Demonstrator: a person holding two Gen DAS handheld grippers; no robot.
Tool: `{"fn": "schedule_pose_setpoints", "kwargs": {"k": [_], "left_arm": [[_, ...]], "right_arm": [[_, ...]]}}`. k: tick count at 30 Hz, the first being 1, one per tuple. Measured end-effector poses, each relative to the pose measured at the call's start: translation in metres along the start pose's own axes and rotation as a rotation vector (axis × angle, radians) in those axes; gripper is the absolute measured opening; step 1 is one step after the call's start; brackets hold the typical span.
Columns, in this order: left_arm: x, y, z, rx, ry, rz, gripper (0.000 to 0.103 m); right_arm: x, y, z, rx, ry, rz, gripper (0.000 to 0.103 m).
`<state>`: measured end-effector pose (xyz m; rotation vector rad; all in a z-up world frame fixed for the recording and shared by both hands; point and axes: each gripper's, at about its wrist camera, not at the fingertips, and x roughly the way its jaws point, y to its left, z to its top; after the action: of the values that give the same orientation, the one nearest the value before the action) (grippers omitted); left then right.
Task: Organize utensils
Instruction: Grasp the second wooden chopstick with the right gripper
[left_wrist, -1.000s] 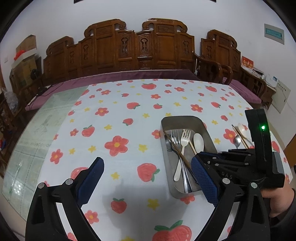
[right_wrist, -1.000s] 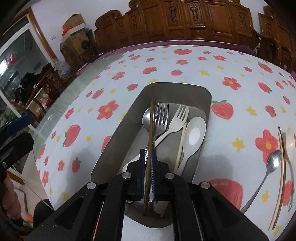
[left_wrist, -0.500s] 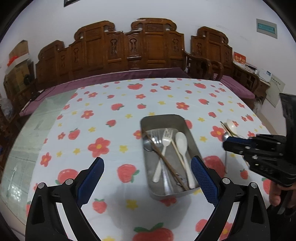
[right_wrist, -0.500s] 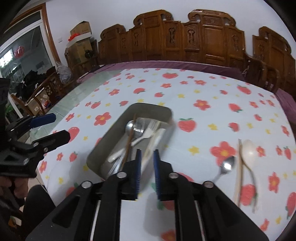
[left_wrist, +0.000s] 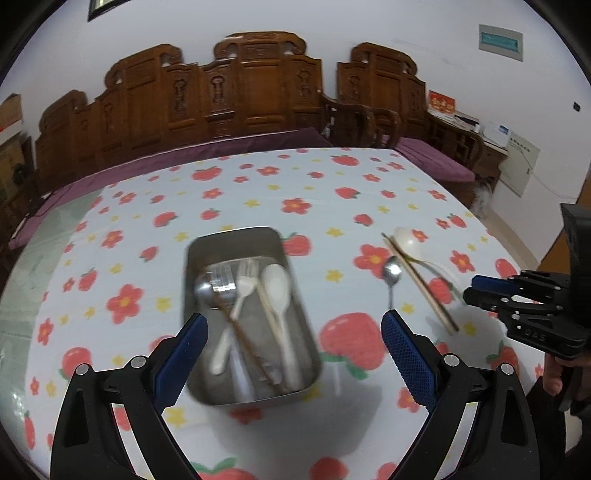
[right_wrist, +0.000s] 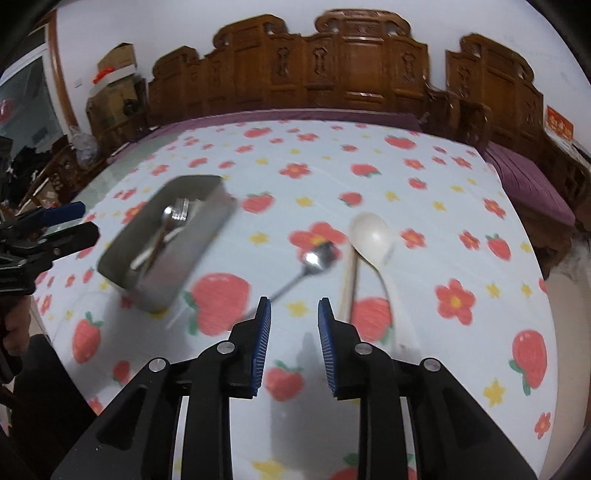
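A metal tray (left_wrist: 236, 236) holds forks, spoons and chopsticks; it also shows in the right wrist view (right_wrist: 207, 225). To its right on the cloth lie a metal spoon (right_wrist: 314, 258), a pale wooden chopstick (right_wrist: 349, 280) and a white spoon (right_wrist: 371, 232); the left wrist view shows the same metal spoon (left_wrist: 390, 273), chopstick (left_wrist: 421, 284) and white spoon (left_wrist: 406, 238). My left gripper (left_wrist: 293, 365) is open wide and empty, above the tray's near end. My right gripper (right_wrist: 293, 325) is open and empty, just short of the loose utensils.
The table wears a white cloth with strawberries and flowers (left_wrist: 295, 184). Carved wooden chairs (left_wrist: 240, 92) stand behind the far edge. The table's right edge (right_wrist: 543, 266) is close to the loose utensils. Boxes and clutter (right_wrist: 110, 81) stand at the left.
My right gripper let go of a dark chopstick in the tray, opened, and moved right toward the loose utensils. My left gripper stayed open and shifted so the tray sits between its fingers.
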<state>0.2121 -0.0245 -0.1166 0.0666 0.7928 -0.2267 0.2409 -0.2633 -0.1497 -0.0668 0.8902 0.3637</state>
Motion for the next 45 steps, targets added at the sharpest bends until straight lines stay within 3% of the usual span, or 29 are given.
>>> {"fn": "schedule_pose_setpoints", "kwargs": {"k": [4,13,16,27,32,45], "left_arm": [[0.010,-0.014,0.000,0.010,0.014,-0.021,0.091],[0.033,-0.033,-0.007,0.037,0.062,-0.034,0.091],[0.038,-0.037,-0.010,0.044,0.071,-0.035,0.091],[0.051,-0.048,-0.014,0.068,0.089,-0.038,0.091],[0.061,-0.053,-0.015,0.078,0.103,-0.041,0.091],[0.109,-0.083,0.001,0.124,0.139,-0.083,0.084]], "right_arm": [[0.015,-0.015,-0.006,0.013,0.039,-0.001,0.018],[0.056,-0.031,-0.004,0.023,0.098,-0.029,0.018],[0.063,-0.026,-0.001,0.009,0.099,-0.011,0.018],[0.093,-0.018,0.006,-0.071,0.168,-0.075,0.016],[0.093,-0.016,0.005,-0.090,0.173,-0.090,0.006],[0.024,-0.046,0.001,-0.012,0.049,-0.075,0.006]]}}
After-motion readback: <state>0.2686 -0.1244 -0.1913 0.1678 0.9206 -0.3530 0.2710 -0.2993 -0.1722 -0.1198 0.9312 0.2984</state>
